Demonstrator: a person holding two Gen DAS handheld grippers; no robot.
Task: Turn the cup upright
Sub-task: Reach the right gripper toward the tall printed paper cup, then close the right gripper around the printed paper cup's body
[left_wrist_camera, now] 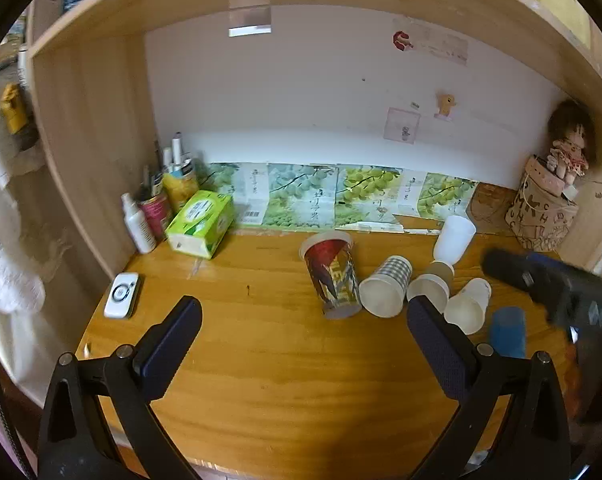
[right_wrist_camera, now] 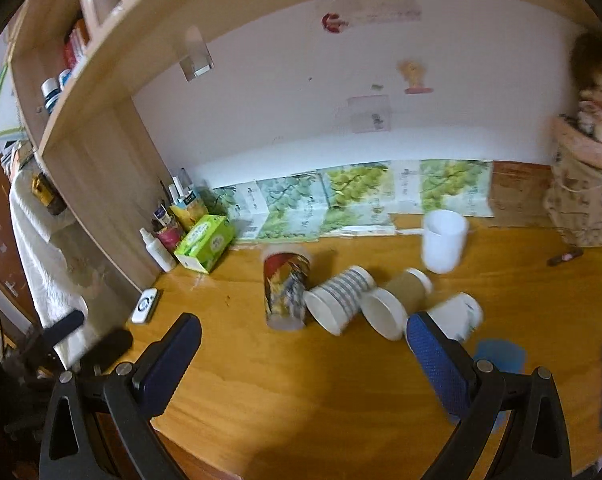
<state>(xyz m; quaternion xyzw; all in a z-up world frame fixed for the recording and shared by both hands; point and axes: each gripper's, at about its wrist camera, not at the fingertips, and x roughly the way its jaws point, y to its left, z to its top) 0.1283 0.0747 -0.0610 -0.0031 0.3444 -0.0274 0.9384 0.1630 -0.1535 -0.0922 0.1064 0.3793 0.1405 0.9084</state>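
Left claw (left_wrist_camera: 303, 316): fingers spread apart, holding nothing, above the table (left_wrist_camera: 261, 360). Right claw (right_wrist_camera: 303, 332): fingers likewise apart and empty. Four cups lie in a row, each touching the next: red cup (left_wrist_camera: 333, 276), striped cup (left_wrist_camera: 385, 285), brown cup (left_wrist_camera: 433, 282) and white cup (left_wrist_camera: 467, 304). A translucent cup (left_wrist_camera: 453, 238) behind them appears to stand rim up, though blur limits certainty. A green tissue box (left_wrist_camera: 200, 223) sits at rear left
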